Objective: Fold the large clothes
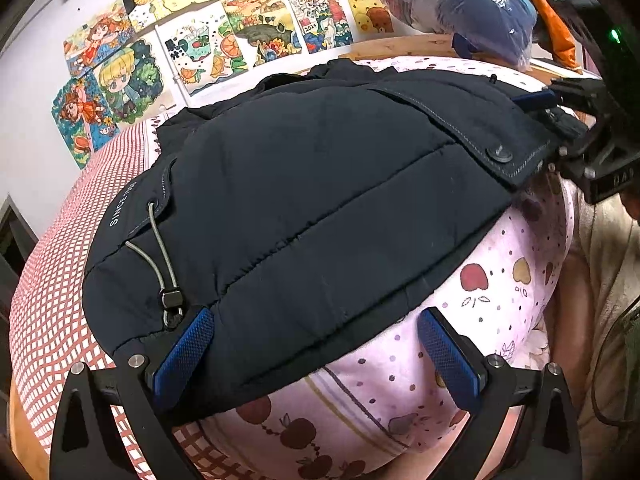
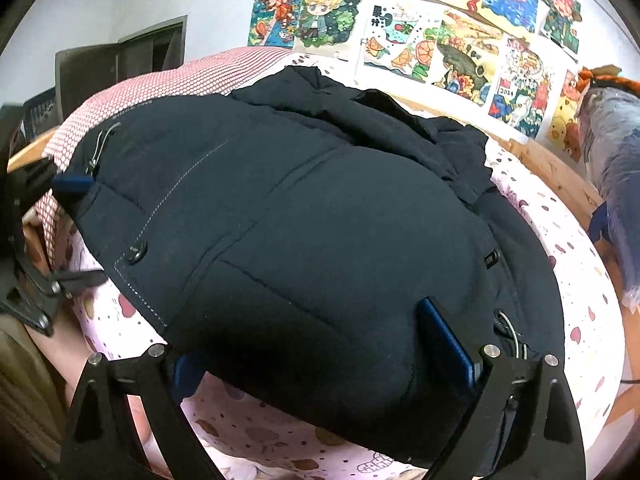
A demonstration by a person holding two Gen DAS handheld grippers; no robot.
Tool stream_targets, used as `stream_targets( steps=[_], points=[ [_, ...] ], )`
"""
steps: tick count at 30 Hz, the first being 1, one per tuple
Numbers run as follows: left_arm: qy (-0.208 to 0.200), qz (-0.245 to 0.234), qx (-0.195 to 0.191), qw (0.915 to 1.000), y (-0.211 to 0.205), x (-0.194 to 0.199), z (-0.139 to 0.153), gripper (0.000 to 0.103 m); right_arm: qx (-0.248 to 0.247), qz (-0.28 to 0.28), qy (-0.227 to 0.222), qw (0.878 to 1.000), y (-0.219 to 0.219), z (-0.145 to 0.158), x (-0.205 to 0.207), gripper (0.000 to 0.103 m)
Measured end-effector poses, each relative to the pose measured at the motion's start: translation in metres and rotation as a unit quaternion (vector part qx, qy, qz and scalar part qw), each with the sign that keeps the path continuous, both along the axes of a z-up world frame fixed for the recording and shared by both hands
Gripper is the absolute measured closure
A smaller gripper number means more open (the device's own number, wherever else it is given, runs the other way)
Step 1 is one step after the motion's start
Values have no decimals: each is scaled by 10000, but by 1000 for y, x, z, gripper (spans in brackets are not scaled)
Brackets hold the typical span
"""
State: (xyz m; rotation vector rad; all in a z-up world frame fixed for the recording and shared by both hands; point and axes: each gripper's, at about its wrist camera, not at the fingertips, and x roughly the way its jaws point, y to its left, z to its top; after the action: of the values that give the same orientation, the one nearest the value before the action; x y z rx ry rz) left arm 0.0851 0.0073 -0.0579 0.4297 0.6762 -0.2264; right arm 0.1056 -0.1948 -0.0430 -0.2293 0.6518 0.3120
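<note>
Nearest, the left claw (image 1: 316,344) stands spread at the hem of the dark padded jacket (image 1: 312,200) and the right claw (image 2: 316,344) spread astride its opposite end, the jacket lying folded on the pink apple-print bedding (image 1: 500,280), with drawings (image 2: 460,32) on the wall beyond.

Bed (image 1: 400,46) with pale wood frame fills room below wall of children's drawings. Pink quilt (image 1: 500,280) printed with apples and dots covers near side; red-and-white checked sheet (image 1: 52,280) shows at far left, running under quilt. Dark navy padded jacket (image 1: 300,208) lies spread flat directly on quilt, hem cord and toggle (image 1: 170,298) at near-left corner, snap button (image 1: 500,155) on flap at right. Clear plastic bag (image 1: 464,0) of blue and grey textiles rests on wooden frame at far right.
</note>
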Motion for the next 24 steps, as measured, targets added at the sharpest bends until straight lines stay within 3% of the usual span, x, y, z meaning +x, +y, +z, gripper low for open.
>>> stream_targets(
  steps=[8, 16, 24],
  points=[
    [-92, 92, 287, 9995, -9, 0, -4, 0, 447, -60, 163, 9989, -10, 5, 14, 11],
    [-225, 374, 259, 9987, -15, 0, 0, 1, 770, -78, 248, 9967, -14, 11, 20, 13],
    [-613, 650, 308, 9955, -14, -5, 9, 26, 1060, -49, 285, 9939, -13, 15, 24, 22]
  ],
)
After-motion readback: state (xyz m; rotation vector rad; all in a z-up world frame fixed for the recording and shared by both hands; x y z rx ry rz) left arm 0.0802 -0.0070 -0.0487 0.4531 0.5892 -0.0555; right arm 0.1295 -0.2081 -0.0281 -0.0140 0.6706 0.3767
